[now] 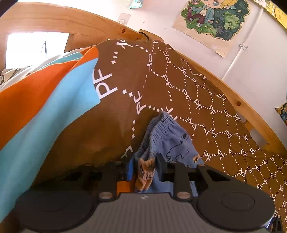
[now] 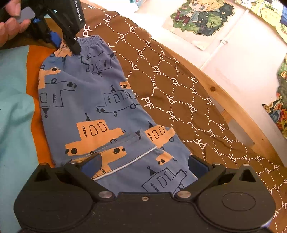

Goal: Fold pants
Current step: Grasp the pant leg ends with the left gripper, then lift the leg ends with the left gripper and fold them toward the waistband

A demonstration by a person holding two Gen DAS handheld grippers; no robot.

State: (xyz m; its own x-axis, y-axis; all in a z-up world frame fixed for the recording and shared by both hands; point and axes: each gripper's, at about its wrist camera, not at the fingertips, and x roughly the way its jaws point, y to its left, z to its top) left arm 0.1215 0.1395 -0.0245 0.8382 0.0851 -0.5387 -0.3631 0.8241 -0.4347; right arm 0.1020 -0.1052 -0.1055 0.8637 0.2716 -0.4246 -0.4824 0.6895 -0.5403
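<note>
Small blue pants (image 2: pixel 100 111) with orange and outlined car prints lie on a brown "PF" patterned blanket (image 2: pixel 170 86). The elastic waistband (image 2: pixel 89 40) is at the far end. My left gripper (image 2: pixel 67 47) is at the waistband's left corner. In the left wrist view the left gripper (image 1: pixel 146 168) is shut on a bunched piece of the pants (image 1: pixel 161 139), with the waistband gathered in front. My right gripper (image 2: pixel 143 164) is open, its fingers spread over the near end of the pants, where a folded hem with white stitching (image 2: pixel 132 159) lies.
An orange and light blue blanket (image 2: pixel 16 107) lies to the left of the pants. A wooden bed rail (image 2: pixel 233 107) runs along the right, by a white wall with a cartoon poster (image 2: pixel 200 16). A person's hand (image 2: pixel 10 23) holds the left gripper.
</note>
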